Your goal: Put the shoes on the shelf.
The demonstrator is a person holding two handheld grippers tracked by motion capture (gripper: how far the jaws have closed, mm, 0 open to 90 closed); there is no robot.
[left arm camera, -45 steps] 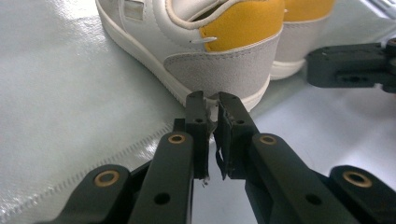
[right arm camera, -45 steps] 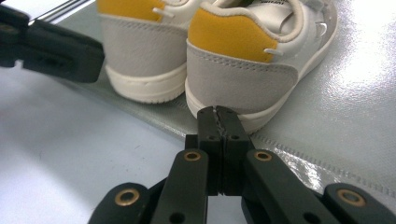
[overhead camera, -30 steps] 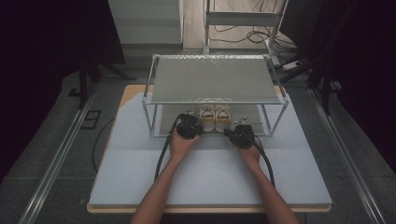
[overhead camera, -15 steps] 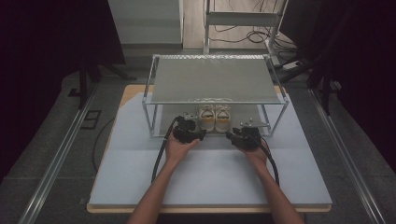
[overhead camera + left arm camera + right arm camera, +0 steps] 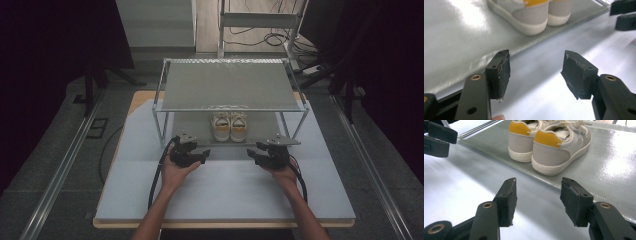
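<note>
Dark floor and rails surrounded our pale tabletop [image 5: 225, 195], where a metal rack [image 5: 230, 90] stood. We found the pair of shoes [image 5: 229, 127] already side by side on the rack's lower shelf [image 5: 609, 170], heels toward us. Our left tongs [image 5: 192, 156] and right tongs [image 5: 260, 155] had just been opening, with nothing between the jaws; both hovered spread in front of the shelf, apart from the shoes. We judged the placing done, with only the pulling away left
</note>
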